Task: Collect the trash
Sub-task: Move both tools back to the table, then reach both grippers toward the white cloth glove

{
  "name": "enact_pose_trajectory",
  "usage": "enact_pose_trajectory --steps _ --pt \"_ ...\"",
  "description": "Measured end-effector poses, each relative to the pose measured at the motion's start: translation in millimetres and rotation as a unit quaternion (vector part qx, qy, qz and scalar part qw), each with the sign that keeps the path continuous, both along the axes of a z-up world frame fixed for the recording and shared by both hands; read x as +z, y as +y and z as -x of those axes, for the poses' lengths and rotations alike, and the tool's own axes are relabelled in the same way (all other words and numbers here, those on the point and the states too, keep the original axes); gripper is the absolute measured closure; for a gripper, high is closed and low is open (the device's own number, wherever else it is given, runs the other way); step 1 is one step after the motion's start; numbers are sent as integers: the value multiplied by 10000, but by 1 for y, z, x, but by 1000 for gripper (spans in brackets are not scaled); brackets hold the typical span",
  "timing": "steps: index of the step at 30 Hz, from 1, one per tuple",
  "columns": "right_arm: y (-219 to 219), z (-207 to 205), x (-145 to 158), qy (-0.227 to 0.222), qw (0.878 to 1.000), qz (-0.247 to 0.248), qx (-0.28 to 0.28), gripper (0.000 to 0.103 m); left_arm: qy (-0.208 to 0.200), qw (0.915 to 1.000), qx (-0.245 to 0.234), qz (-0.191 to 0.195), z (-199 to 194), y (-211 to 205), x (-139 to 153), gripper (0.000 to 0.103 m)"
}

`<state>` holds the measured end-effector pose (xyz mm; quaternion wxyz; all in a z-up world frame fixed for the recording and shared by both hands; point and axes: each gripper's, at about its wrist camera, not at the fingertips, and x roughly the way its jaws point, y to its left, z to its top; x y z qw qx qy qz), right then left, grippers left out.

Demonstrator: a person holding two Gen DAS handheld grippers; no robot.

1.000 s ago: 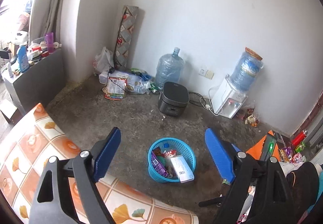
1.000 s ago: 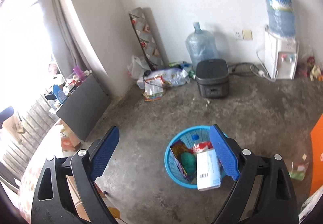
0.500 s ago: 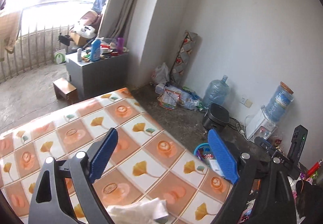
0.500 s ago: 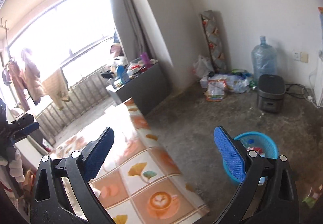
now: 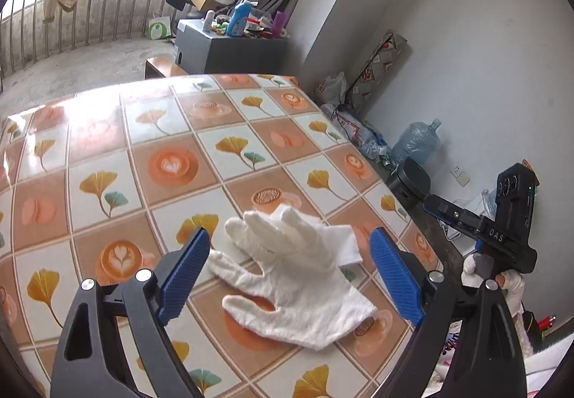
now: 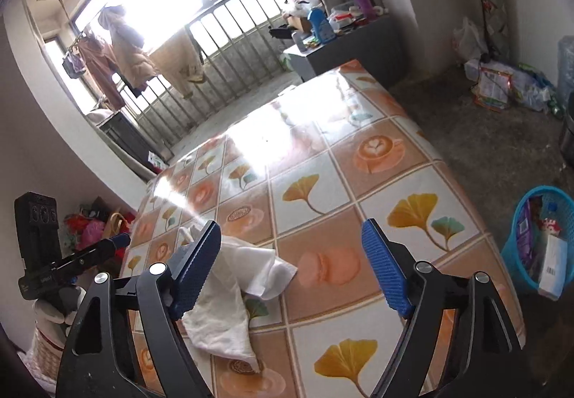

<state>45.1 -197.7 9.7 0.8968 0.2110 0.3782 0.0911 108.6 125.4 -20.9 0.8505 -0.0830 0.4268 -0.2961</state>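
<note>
Over the table (image 5: 150, 132) with the leaf and coffee cup squares. Left gripper (image 5: 290, 265) wide open, holding nothing, white glove (image 5: 294, 276) lying flat between its blue pads. Right gripper (image 6: 290, 265) open too, jaws just closing a bit, nothing pinched. Blue trash basket (image 6: 538, 240) down on the floor, beside the table.

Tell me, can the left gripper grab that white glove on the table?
Probably yes. The left gripper is open, the white glove lies flat between its fingers on the table, and nothing covers it.
</note>
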Motion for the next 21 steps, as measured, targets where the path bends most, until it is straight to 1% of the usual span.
enact_pose_trajectory --steps 1,3,4,6,7,8,9,10,12,13,14,15,17,18,20,21 --pt "6 -3 -3 83 9999 1 110 33 135 9999 -34 19 3 1 -6 17" --pt "17 -9 -9 237 9992 -18 313 40 415 9991 -124 35 12 1 -17 20" --pt "21 -13 -13 317 9987 -3 390 43 558 9983 -174 9 15 0 -23 22" --pt "28 -19 -17 450 9974 46 553 51 834 9961 -272 -107 22 -3 -34 27" --pt "32 -23 -20 519 9967 105 614 53 955 9948 -314 -164 25 -4 -39 30" --pt "34 -28 -22 586 9959 171 665 57 1064 9934 -357 -237 28 -6 -45 33" --pt "37 -30 -24 633 9952 208 723 59 1129 9924 -381 -291 30 -8 -49 39" --pt "40 -33 -27 682 9943 250 782 59 1182 9918 -377 -302 32 -9 -52 42" --pt "46 -35 -32 804 9923 380 858 67 1342 9899 -351 -287 34 -11 -61 46" --pt "49 -35 -35 844 9914 401 917 69 1398 9892 -318 -303 34 -12 -65 50" --pt "51 -35 -37 873 9907 426 958 75 1438 9887 -278 -314 34 -13 -69 54" --pt "53 -34 -38 902 9899 477 988 84 1469 9883 -248 -322 33 -14 -72 57" --pt "56 -29 -40 946 9887 586 1006 95 1456 9886 -194 -335 30 -18 -77 68" --pt "55 -27 -40 954 9888 596 976 99 1411 9893 -171 -332 29 -19 -78 72" --pt "48 -24 -39 979 9898 522 899 102 1332 9902 -164 -399 24 -24 -79 85" --pt "44 -23 -38 968 9905 491 846 103 1275 9907 -187 -434 21 -27 -80 88"
